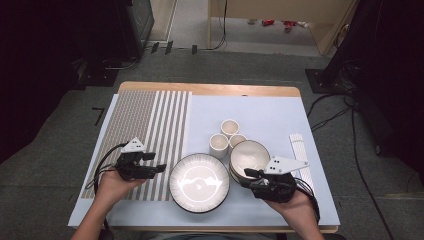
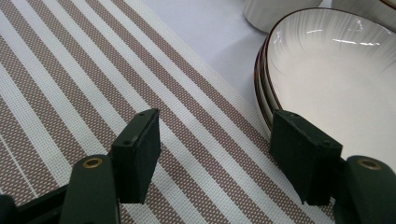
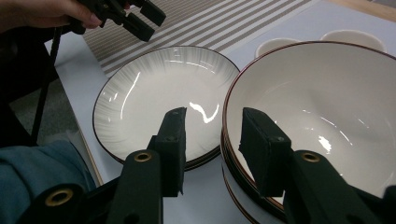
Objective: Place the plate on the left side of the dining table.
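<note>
The right claw [image 1: 248,173] sits at the near rim of the bowl stack [image 1: 249,158], its jaws apart, 1 inside the top bowl and 1 outside; whether the pads press the rim cannot be told. The bowls stand just right of the plate stack [image 1: 199,182] on the desk [image 1: 210,89]. The left claw [image 1: 154,162] hovers over the striped mat [image 1: 150,130], left of the plates, jaws apart with nothing between them. 3 cups [image 1: 218,143] stand just behind the plates, beside the bowls.
</note>
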The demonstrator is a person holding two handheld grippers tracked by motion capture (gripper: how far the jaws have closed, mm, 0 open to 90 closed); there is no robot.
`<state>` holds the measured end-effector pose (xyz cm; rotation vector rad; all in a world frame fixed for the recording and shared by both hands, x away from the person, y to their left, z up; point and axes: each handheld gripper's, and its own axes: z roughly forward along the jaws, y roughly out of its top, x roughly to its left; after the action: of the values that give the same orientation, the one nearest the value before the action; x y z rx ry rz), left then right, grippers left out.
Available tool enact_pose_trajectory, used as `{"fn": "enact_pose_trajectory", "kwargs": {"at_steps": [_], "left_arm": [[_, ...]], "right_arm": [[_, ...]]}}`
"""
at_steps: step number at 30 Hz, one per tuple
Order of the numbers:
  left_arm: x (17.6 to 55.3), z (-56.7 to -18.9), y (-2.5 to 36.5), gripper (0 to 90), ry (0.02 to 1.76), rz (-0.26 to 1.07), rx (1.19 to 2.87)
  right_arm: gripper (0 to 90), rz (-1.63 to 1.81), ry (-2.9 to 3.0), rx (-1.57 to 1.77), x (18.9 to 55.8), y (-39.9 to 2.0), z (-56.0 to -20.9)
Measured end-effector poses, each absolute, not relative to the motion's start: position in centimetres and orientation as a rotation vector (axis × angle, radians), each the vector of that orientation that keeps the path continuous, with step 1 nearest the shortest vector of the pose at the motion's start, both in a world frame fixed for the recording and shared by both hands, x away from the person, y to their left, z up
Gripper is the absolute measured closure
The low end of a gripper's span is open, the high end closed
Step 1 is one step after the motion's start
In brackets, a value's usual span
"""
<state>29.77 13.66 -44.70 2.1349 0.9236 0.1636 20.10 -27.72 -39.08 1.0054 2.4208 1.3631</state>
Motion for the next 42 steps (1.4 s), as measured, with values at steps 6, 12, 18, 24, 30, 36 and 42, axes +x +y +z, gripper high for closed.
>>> {"fn": "enact_pose_trajectory", "kwargs": {"at_steps": [6,12,18,24,30,36,42], "left_arm": [[29.7,-44.7,13.6,34.5,0.921,0.162,2.137],[29.7,-44.7,13.6,34.5,0.92,0.161,2.138],[29.7,-44.7,13.6,34.4,0.918,0.162,2.139],[29.7,-44.7,13.6,34.5,0.918,0.161,2.139],[29.7,-44.7,13.6,34.5,0.917,0.161,2.14],[29.7,-44.7,13.4,34.4,0.917,0.163,2.139],[29.7,-44.7,13.4,34.4,0.917,0.163,2.137]], "right_arm": [[58.3,1.358,2.443,0.985,20.0,-27.4,-39.2],[54.8,1.365,2.445,0.97,19.9,-26.9,-39.4],[57.6,1.372,2.482,0.941,19.8,-26.5,-39.6],[58.4,1.369,2.523,0.912,19.6,-25.9,-39.9],[58.5,1.365,2.508,0.906,19.4,-25.7,-40.2],[61.8,1.348,2.524,0.917,19.2,-25.6,-40.9],[64.0,1.36,2.514,0.916,19.1,-25.6,-41.2]]}}
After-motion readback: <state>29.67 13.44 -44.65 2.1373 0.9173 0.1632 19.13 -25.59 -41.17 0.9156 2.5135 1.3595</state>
